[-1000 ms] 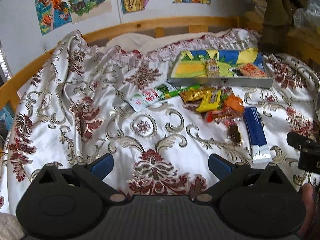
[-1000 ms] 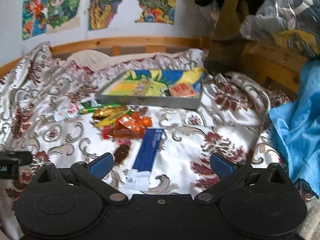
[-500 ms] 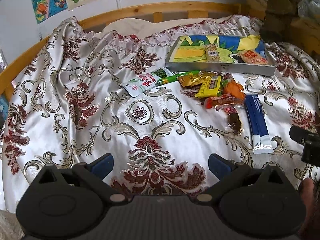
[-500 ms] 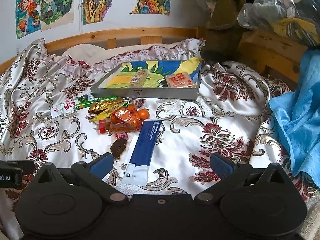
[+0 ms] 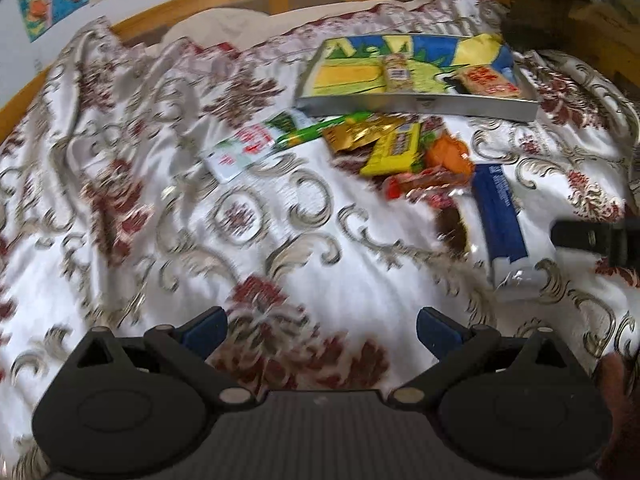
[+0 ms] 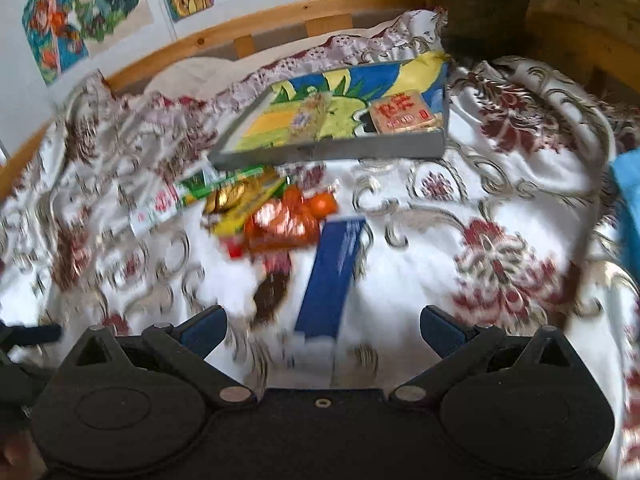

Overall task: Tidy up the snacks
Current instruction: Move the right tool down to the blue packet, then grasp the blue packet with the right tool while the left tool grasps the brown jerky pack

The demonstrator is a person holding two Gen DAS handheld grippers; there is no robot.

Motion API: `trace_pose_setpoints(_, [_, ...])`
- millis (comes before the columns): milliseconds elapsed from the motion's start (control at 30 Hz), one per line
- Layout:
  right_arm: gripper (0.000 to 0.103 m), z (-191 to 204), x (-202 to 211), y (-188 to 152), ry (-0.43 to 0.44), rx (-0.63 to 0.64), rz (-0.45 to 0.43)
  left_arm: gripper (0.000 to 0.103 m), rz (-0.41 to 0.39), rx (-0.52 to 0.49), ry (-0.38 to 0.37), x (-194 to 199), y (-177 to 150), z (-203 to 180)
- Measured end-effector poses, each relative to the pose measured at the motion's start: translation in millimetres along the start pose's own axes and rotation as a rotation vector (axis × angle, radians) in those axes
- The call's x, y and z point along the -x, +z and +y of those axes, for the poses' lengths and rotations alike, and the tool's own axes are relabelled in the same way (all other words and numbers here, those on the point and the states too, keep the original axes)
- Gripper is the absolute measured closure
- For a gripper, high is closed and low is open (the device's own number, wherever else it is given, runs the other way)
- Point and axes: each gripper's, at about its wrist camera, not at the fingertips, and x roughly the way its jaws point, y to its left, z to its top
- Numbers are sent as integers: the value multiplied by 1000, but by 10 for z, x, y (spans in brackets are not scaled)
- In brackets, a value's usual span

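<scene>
White satin bedspread with dark red flowers (image 5: 360, 280) is blurred; piled snack wrappers (image 6: 272, 216) are hardly told apart. Left tongs (image 5: 322, 326) and right tongs (image 6: 324, 326) are spread wide, empty.

Both grippers hang above the patterned bedspread (image 5: 280, 208), each with its blue-padded fingers spread wide and nothing between them; the left gripper (image 5: 320, 326) sits over the near part of the bedspread, its pads (image 5: 204, 326) clear of the cloth; the right gripper (image 6: 322, 326) is held level beside it, to the right, jaws just as wide; a bit of the person's hand (image 5: 616, 376) shows at the left gripper's right edge.
</scene>
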Motion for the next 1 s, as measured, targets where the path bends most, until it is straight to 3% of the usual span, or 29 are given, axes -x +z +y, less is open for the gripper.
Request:
trace_pose_setpoints(100, [1,-98,-171,207,-21,23,-7,0,-24,-16,-18,-103,128,-43])
trace_pose_setpoints(233, [2,-262,-429,356,27,-36,16,0,-47,6,-90,-272,272,-76])
trace_pose_setpoints(400, [18,-347,-724,421,38,-84,62,0,-42,-27,-152,-533,398,-204])
trace_pose_setpoints(733, [27,-376,-808,448,78,-87,73,0,-105,-159,-194,-718,405,-425])
trace_pose_setpoints(900, [42,-329,-978,473,104,-75,122,0,-105,-163,-216,-706,410,-423])
trace_pose_setpoints(1000, [43,-312,-1105,455,123,-95,175,0,-109,-160,-253,-737,426,-422])
